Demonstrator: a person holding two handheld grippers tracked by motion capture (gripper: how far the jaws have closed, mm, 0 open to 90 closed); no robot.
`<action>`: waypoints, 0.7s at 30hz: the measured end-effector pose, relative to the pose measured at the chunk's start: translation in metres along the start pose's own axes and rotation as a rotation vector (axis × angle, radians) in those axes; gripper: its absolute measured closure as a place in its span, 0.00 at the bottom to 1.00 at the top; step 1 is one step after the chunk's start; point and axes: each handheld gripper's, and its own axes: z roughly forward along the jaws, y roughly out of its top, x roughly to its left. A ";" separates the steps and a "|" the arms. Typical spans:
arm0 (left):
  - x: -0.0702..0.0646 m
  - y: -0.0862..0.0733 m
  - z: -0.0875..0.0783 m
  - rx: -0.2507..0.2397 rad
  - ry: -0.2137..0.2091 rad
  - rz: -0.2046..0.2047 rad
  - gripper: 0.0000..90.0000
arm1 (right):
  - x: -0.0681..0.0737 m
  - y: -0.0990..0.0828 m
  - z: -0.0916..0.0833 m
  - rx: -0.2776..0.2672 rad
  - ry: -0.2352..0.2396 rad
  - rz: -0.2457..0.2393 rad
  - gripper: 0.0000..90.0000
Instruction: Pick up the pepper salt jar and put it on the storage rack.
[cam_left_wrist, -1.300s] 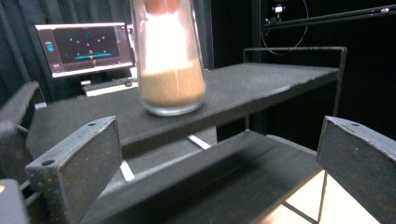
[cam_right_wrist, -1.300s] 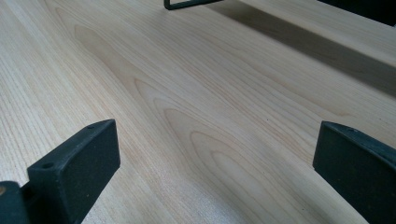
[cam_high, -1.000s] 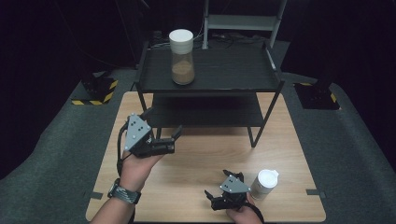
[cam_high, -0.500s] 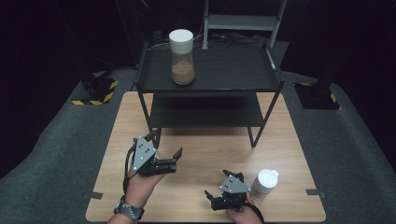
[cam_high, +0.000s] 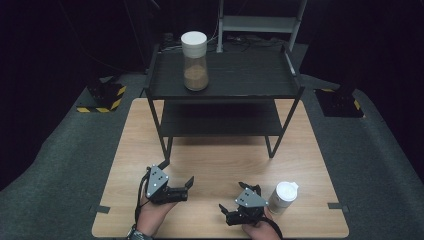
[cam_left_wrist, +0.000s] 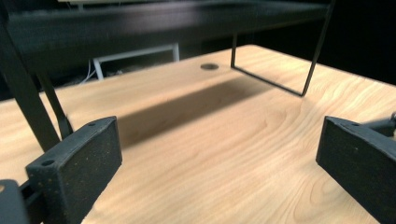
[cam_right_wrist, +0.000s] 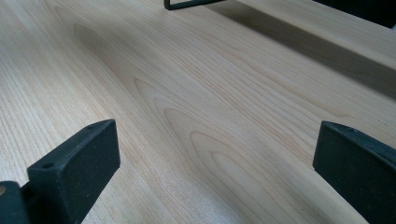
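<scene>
Nearby, at about five o'clock on the desk (cam_high: 220, 150), a small white-lidded cup (cam_high: 284, 197) stands upright just beside the right gripper (cam_high: 227, 214), on that gripper's outer side and apart from its jaws. Nothing holds it. The right gripper lies low on the wood near the front edge, its jaws spread wide and pointing toward nine o'clock, away from the cup; the right gripper view looks across bare wood grain between the two black pads (cam_right_wrist: 74, 163).

Further toward seven o'clock, the left gripper (cam_high: 189, 182) rests low over the desk too, jaws wide apart with nothing between them, pointing toward three o'clock. A second ago it was higher up the desk, close to the foot of the black shelf rack (cam_high: 225, 85); half a second ago it was partway down; now it has drawn back toward the person and sits level with the right one. The right gripper and the cup have kept their places through all three moments.

At twelve o'clock the shelf rack carries a tall jar (cam_high: 194, 60) with a white lid and brown contents, on its top shelf toward the left, well apart from both grippers.

My reading is that the left hand's pull-back ends a stretch of work at the rack, and both grippers are parked, empty. If the cup is next, the right gripper must turn round to face it before closing.
</scene>
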 end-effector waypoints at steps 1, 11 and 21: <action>0.001 -0.005 0.000 0.016 -0.001 -0.003 0.01 | 0.000 0.000 0.000 0.000 -0.002 -0.001 0.00; 0.005 -0.020 0.003 0.112 0.005 0.006 0.01 | 0.001 0.000 0.000 0.001 -0.004 -0.006 0.00; 0.003 -0.021 0.012 0.227 0.007 0.053 0.01 | 0.001 0.000 0.000 0.001 -0.005 -0.003 0.00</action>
